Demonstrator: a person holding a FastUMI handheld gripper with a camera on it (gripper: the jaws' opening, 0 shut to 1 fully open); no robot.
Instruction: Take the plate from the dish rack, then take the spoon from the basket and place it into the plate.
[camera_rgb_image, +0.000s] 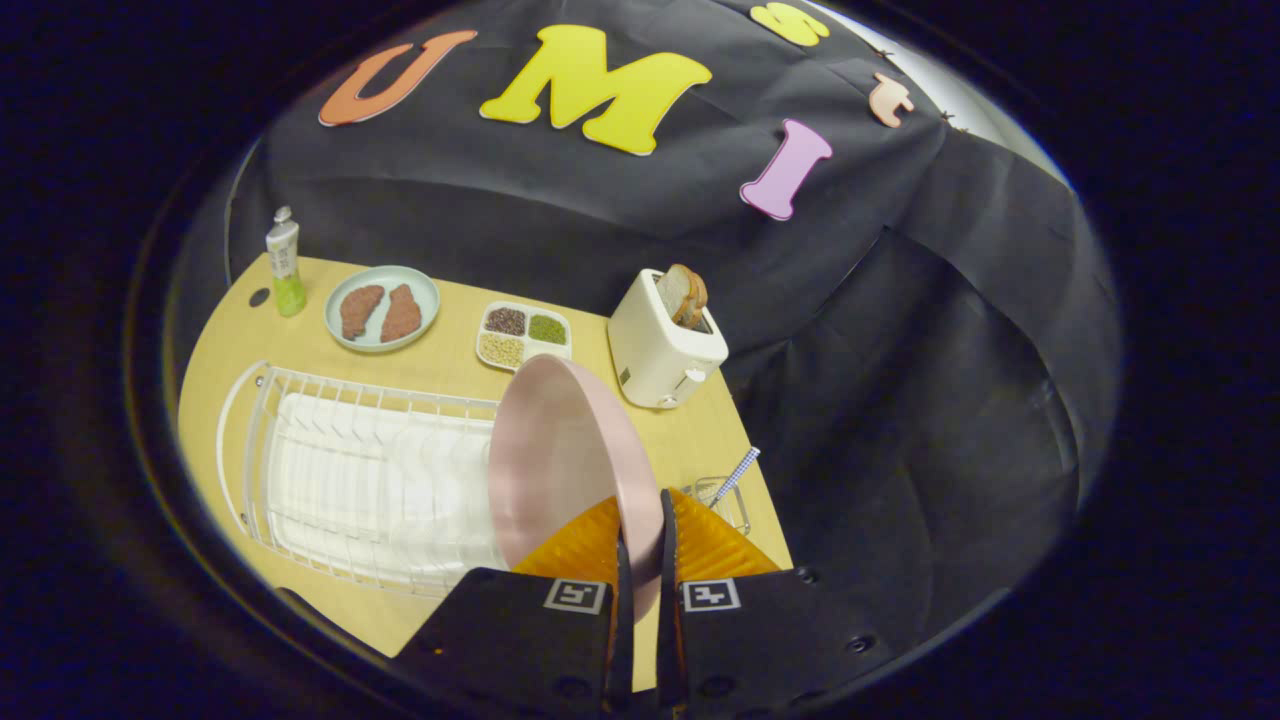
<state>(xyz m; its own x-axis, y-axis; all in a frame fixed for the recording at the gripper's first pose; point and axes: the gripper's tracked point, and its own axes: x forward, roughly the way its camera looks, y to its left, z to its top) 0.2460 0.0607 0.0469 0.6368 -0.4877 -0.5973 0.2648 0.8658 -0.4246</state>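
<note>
1. Gripper view, the tongs: I see the gripper (640, 520) pressed together on the rim of the pink plate (560, 470), one finger on each face, so I am pinching the plate edge-on

2. Gripper view, the plate: it stands tilted on its edge between the fingers, its concave face turned toward the white wire dish rack (300, 470). It appears lifted clear of the rack, at the rack's end nearer the toaster (660, 350); whether its lower edge touches any wire I cannot tell

3. Gripper view, the spoon: the spoon (737, 472) with its checked handle sits in the small wire basket (722, 500), just ahead of the fingertips on the side away from the rack. Its long axis slants up and away from the fingers, handle end uppermost, toward the edge of the wooden table (450, 350)

4. Governing relation: the basket lies close to the plate's back face, so I judge the bare table between rack and basket to be the set-down area, and a tight one. The plate must go flat there before I release and turn to the spoon handle

5. Risk: I judge that swinging the plate toward the basket could knock the spoon handle
</note>
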